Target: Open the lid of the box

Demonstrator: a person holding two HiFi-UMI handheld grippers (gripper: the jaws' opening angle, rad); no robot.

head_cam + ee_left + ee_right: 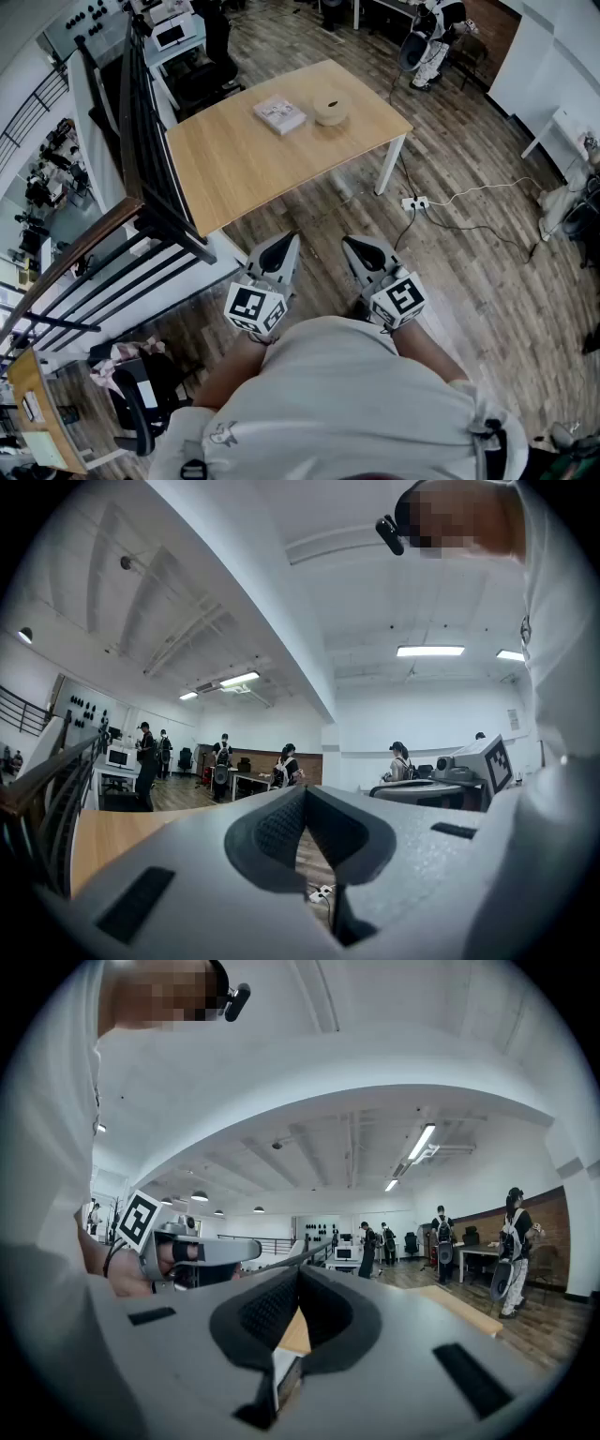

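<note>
A round tan box with a lid (331,107) stands on a light wooden table (253,169) far ahead of me, with a flat white packet (279,114) beside it on the left. My left gripper (284,246) and right gripper (354,247) are held close to my body, well short of the table, over the wood floor. Both are shut with nothing between the jaws. In the left gripper view the left gripper (302,795) points level across the room; the right gripper (298,1274) does the same in the right gripper view. The box shows in neither of those views.
A black metal railing (141,187) runs along the table's left side. A white power strip (414,202) and cables lie on the floor by the table's white leg (390,167). Several people (281,766) stand at desks across the room.
</note>
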